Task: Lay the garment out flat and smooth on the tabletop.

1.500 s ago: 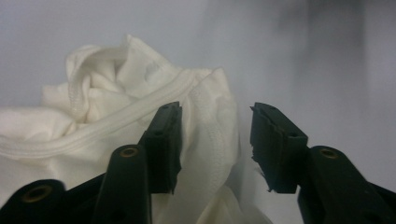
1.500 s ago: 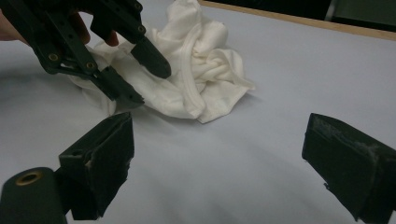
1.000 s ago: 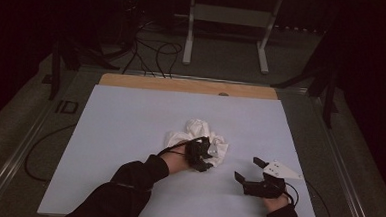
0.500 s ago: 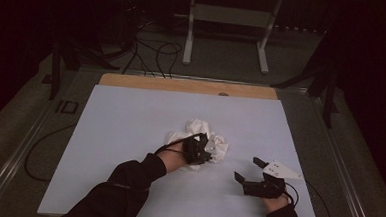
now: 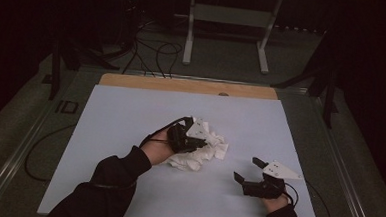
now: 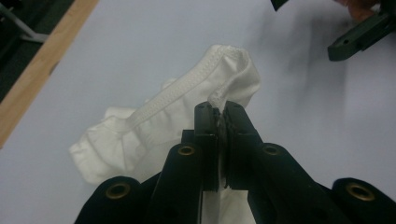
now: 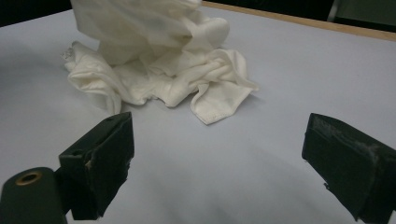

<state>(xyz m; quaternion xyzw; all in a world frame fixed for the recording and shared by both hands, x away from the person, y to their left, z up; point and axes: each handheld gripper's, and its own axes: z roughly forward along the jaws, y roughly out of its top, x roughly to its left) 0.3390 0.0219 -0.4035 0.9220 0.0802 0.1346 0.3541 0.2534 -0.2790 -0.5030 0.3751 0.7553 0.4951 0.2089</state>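
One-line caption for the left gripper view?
Left gripper pinches the stitched hem of a crumpled white cloth above the pale table.

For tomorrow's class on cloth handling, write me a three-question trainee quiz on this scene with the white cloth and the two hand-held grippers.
1. True or false: the left hand-held gripper is shut on the white cloth.
2. The right hand-held gripper is: A open, B shut on the cloth, C shut on nothing.
3. What surface lies under the cloth?

Key: 1 true, its jaws pinch a stitched hem. 2 A. 3 A pale sheet over the table, with a wooden strip along the far edge.
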